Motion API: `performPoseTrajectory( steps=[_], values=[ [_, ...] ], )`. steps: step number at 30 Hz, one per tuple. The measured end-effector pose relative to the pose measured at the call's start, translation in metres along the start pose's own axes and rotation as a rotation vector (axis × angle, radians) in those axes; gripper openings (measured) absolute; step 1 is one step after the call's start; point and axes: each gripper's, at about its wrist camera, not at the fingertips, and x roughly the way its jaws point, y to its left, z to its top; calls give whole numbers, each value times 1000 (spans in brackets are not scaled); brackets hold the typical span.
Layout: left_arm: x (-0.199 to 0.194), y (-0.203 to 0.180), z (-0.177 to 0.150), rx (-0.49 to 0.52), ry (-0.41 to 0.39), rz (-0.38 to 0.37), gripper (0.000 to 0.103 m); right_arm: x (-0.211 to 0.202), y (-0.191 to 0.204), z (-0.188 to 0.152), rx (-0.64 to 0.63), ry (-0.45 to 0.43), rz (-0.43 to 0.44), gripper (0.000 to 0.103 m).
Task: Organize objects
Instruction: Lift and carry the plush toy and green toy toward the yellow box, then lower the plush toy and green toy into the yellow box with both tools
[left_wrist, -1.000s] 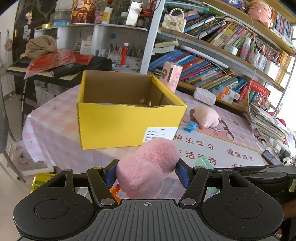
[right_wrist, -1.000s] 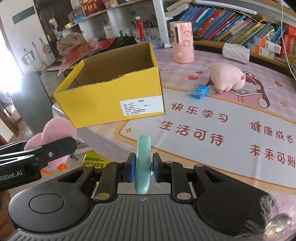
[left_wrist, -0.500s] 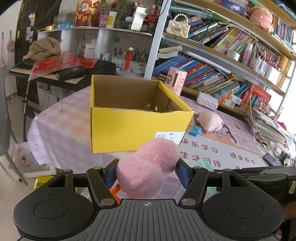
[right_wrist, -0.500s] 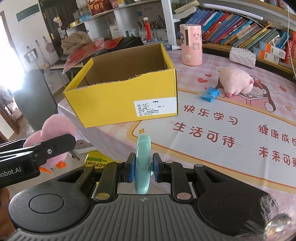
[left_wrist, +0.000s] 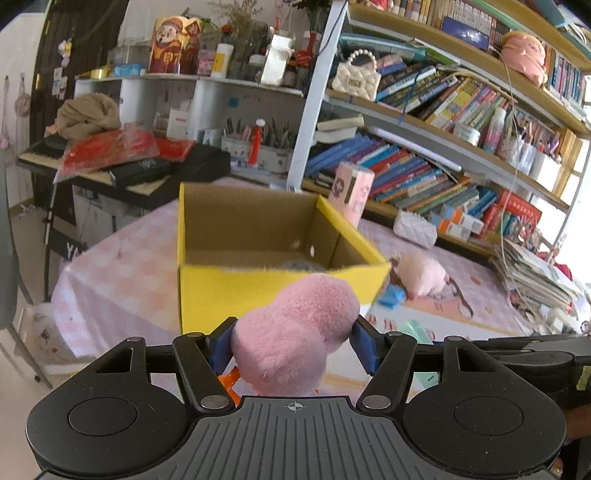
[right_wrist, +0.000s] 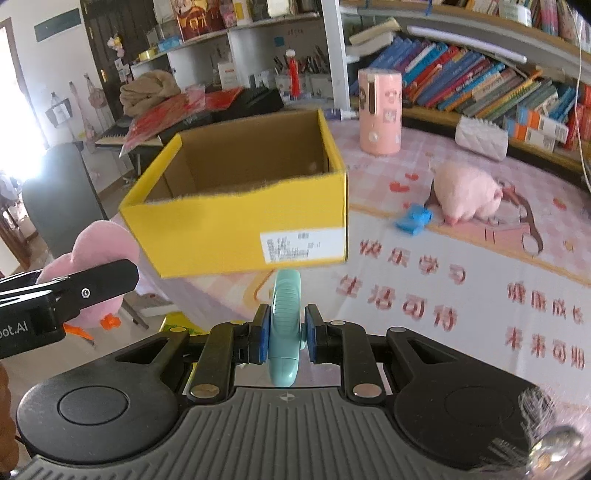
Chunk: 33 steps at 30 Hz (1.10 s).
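My left gripper (left_wrist: 291, 345) is shut on a pink plush toy (left_wrist: 295, 332) with orange feet, held just in front of the open yellow cardboard box (left_wrist: 258, 291). In the right wrist view the same toy (right_wrist: 99, 258) and the left gripper's finger show at the left. My right gripper (right_wrist: 283, 334) is shut on a mint-green plastic object (right_wrist: 284, 321), held upright in front of the box (right_wrist: 240, 236). A second pink plush (right_wrist: 467, 192) and a small blue object (right_wrist: 413, 219) lie on the table right of the box.
A pink cylinder (right_wrist: 380, 110) stands behind the box and a white quilted pouch (right_wrist: 482, 136) lies by the bookshelf (left_wrist: 443, 110). The table (right_wrist: 443, 295) carries a printed mat. A piano with red bags (left_wrist: 122, 158) stands at the left.
Both grippers have risen and moved closer to the yellow box, so I see further into it. Each keeps its grip.
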Motion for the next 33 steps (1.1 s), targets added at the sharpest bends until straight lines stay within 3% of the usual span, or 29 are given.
performPoseTrajectory(
  steps=[8, 18, 33],
  values=[
    [22, -1, 31, -1, -52, 37, 64, 15, -11, 43, -2, -57, 34, 18],
    [65, -7, 54, -5, -58, 95, 64, 50, -28, 96, -33, -95, 76, 18],
    [126, -14, 64, 47, 20, 209, 64, 103, -42, 143, -100, -107, 149, 18]
  ],
)
